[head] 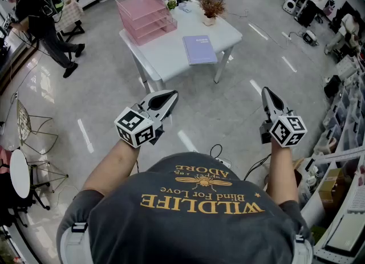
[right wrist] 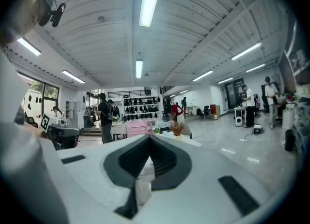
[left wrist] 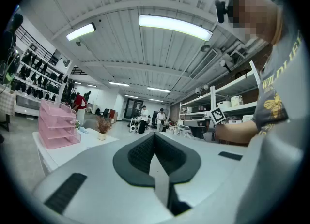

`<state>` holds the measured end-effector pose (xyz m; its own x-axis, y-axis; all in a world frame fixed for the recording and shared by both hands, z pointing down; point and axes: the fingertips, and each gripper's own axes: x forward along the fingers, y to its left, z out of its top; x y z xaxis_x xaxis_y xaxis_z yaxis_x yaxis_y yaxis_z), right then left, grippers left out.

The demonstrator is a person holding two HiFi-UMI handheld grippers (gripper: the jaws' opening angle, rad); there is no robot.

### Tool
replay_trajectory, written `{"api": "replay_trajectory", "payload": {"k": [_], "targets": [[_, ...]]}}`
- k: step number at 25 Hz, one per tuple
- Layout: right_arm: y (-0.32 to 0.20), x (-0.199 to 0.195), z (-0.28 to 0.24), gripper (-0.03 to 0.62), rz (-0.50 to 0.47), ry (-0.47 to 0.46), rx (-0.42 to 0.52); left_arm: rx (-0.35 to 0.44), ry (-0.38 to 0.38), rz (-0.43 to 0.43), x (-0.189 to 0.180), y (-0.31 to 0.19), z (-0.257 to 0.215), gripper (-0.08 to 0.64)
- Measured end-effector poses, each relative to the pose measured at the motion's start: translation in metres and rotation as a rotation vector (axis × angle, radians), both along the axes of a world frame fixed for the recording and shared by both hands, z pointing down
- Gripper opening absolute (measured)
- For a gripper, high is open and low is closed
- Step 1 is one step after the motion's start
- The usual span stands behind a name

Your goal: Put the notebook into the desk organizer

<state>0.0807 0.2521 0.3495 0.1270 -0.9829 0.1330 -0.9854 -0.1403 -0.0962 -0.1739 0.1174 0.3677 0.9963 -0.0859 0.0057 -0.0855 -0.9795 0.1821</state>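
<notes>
A purple notebook (head: 199,49) lies flat near the front edge of a white table (head: 165,52). The pink tiered desk organizer (head: 146,15) stands at the table's back left; it also shows far off as the organizer (left wrist: 58,130) and the organizer (right wrist: 138,129). I stand well short of the table. My left gripper (head: 166,100) is raised in front of me with its jaws shut and empty, tip (left wrist: 155,135) aimed toward the table. My right gripper (head: 268,93) is held level with it, also shut and empty, its tip (right wrist: 150,138) pointing the same way.
A small dried plant (head: 211,7) in a pot stands at the table's back right. A person in black (head: 43,20) walks at the far left. A wire chair (head: 28,126) and a round stand (head: 19,174) sit on my left, shelving (head: 348,109) on my right, and cables (head: 219,153) lie by my feet.
</notes>
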Motion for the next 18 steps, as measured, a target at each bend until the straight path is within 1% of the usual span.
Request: {"api": "replay_trajectory", "payload": {"k": [9,15,18], "targets": [[0.007,0.004,-0.003,-0.002,0.003,0.005,0.003,0.003,-0.005,0.005,0.004,0.006,0.000,0.002],[0.015,0.011,-0.006,0.000,0.004,-0.028,0.025,0.005,-0.017,0.004,0.010,0.013,0.000,0.002],[0.019,0.017,-0.007,0.000,0.004,-0.016,0.031,0.011,-0.022,-0.004,0.016,0.017,-0.001,0.002]]}}
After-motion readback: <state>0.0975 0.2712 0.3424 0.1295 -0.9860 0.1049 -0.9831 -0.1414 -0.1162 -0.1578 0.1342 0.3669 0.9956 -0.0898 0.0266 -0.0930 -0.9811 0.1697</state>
